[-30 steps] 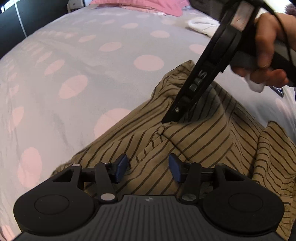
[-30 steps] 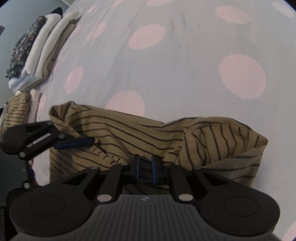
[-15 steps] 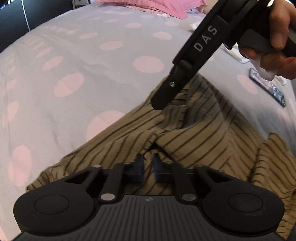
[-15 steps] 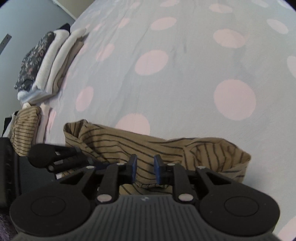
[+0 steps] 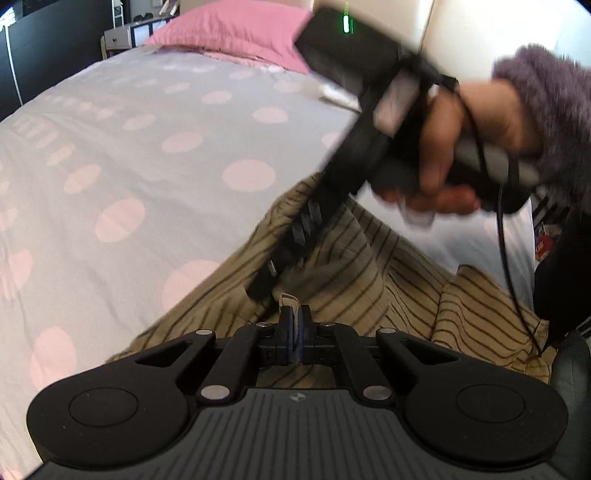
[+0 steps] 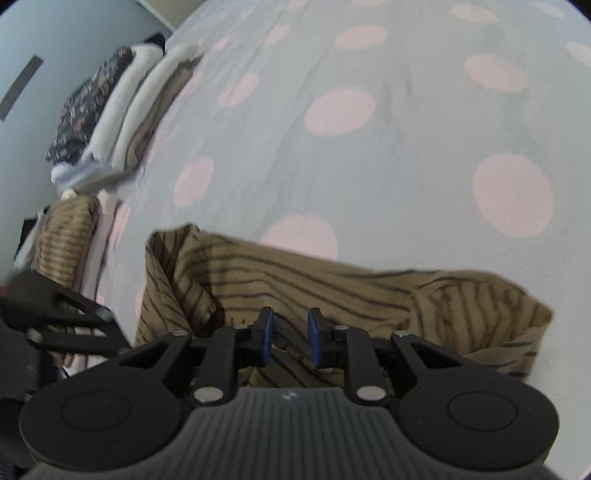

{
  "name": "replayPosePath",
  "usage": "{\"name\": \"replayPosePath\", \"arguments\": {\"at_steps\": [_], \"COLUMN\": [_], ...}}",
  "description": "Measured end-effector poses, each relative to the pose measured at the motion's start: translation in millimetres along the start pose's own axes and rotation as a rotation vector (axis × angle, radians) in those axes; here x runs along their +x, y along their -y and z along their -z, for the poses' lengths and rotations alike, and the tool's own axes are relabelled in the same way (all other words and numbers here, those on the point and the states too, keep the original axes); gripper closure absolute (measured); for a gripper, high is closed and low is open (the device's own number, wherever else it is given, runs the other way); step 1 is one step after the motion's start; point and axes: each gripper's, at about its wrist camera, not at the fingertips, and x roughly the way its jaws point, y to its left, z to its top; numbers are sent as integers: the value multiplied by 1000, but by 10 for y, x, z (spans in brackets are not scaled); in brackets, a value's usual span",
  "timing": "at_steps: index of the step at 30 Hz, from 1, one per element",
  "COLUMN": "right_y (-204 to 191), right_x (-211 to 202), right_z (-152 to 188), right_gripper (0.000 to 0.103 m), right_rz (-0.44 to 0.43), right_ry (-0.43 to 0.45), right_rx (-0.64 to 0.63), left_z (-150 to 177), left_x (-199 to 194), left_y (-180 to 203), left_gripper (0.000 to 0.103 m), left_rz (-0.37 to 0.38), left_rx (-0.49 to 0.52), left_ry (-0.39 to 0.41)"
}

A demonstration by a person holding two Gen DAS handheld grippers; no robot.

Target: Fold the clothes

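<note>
A tan shirt with thin dark stripes [image 5: 369, 266] lies crumpled on the bed near its front edge. My left gripper [image 5: 294, 332] is shut on a small fold of it, and a tan tip of cloth pokes up above the pads. In the left wrist view my right gripper [image 5: 260, 288] slants down to the shirt just beyond that fold, held by a hand [image 5: 443, 147] in a fuzzy purple sleeve. In the right wrist view the right gripper [image 6: 290, 338] hangs over the shirt [image 6: 332, 280]. Its blue pads stand apart, with only cloth lying below the gap.
The bed has a grey sheet with pink dots [image 5: 147, 166] and a pink pillow [image 5: 236, 33] at its far end. A stack of folded clothes [image 6: 122, 110] and a folded tan striped piece [image 6: 66, 236] sit at the sheet's left edge. Dark furniture [image 5: 37, 48] stands beyond.
My left gripper's jaws have closed on a fold of the shirt and risen with it. The right gripper's pads have parted slightly, and it has shifted over the shirt.
</note>
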Motion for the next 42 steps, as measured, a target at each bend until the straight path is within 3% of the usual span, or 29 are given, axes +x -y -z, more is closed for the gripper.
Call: {"name": "replayPosePath", "arguments": {"at_steps": [4, 7, 10, 12, 16, 19, 24, 30, 36, 42], "right_y": [-39, -10, 88, 143, 214, 245, 214, 246, 203, 230], "right_x": [145, -31, -261, -379, -480, -487, -466, -383, -364, -342], "right_z": [63, 14, -50, -66, -72, -67, -78, -58, -52, -51], "right_gripper": [79, 78, 76, 74, 73, 73, 73, 73, 73, 73], "right_rz": [38, 38, 49, 73, 154, 161, 163, 183, 189, 179], "right_ry": [-73, -28, 28, 49, 71, 65, 44, 12, 8, 5], "right_rx": [-34, -27, 12, 23, 25, 31, 34, 53, 36, 67], "left_z": [16, 0, -28, -89, -152, -192, -241, -208, -135, -162], "left_x": [111, 288, 343, 297, 236, 273, 319, 438, 615, 649], "left_y": [-79, -57, 6, 19, -72, -106, -142, -244, -286, -207], "left_gripper": [101, 98, 84, 81, 81, 80, 63, 63, 66, 96], "left_rz": [-59, -122, -155, -139, -28, 12, 24, 29, 34, 21], "left_rx": [-54, -60, -53, -83, -237, -292, -389, -524, -591, -545], "left_ry": [-6, -41, -52, -31, -30, -40, -57, -123, -150, -109]}}
